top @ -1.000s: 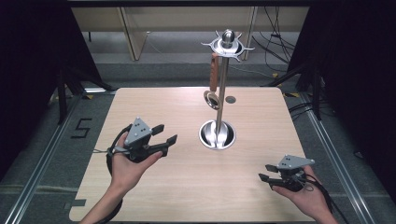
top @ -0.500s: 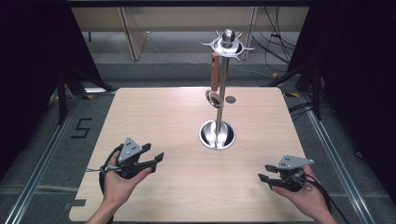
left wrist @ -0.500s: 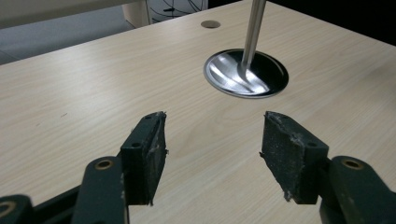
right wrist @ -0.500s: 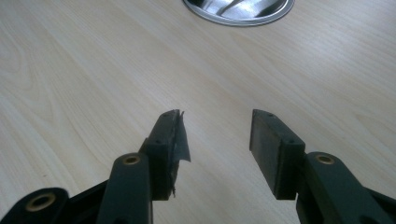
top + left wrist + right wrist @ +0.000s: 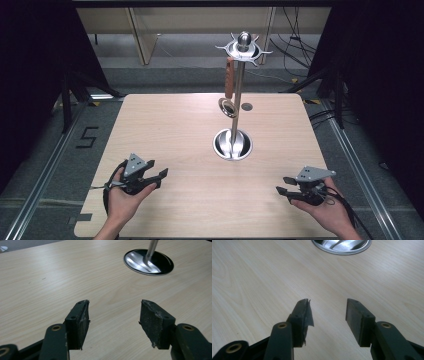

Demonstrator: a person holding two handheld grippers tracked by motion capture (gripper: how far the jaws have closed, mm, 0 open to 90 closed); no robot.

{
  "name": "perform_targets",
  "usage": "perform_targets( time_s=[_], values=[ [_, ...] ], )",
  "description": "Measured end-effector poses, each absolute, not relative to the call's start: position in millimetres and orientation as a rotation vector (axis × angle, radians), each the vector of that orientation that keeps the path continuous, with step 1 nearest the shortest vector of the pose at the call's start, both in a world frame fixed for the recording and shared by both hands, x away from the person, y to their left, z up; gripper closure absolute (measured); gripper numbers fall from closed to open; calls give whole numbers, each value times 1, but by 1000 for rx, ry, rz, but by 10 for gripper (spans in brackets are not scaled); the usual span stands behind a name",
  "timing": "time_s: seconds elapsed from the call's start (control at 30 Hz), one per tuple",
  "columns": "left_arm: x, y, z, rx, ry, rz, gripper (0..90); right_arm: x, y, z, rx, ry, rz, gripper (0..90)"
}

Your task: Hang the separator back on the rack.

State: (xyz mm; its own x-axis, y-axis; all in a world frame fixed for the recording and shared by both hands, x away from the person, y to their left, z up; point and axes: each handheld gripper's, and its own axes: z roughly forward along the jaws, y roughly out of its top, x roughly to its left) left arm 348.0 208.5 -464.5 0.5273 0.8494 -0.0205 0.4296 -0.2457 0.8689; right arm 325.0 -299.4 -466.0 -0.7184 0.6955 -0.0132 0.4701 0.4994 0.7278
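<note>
Gleaming round steel stand base (image 5: 233, 145), woodgrain table (image 5: 165, 125)

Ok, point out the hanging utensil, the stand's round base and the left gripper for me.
hanging utensil (image 5: 229, 79), high view, its brown handle.
stand's round base (image 5: 243, 145), high view, its shiny rim.
left gripper (image 5: 159, 177), high view, between its open fingertips.

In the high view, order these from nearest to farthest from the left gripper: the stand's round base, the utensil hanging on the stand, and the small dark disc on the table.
From the left gripper, at the table's near left:
1. Round base of the stand, mid-table, right of the gripper.
2. Hanging utensil, left of the pole, above the table.
3. Small dark disc, near the far edge, right of the pole.
</note>
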Motion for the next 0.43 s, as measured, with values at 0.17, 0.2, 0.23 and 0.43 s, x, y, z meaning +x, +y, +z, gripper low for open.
perform_targets(
  time_s=[0.17,0.2,0.23,0.43],
  values=[
    [352,228,-471,1901,1139,616,405,325,-298,-466,982,2453,1039,539],
    [352,228,-472,1888,1151,613,406,325,-297,-466,985,2454,1038,539],
    [352,229,-471,1894,1147,612,406,325,-297,-466,989,2456,1043,539],
    [349,228,-467,1880,1142,632,403,327,-296,-469,990,2446,1044,539]
  ],
)
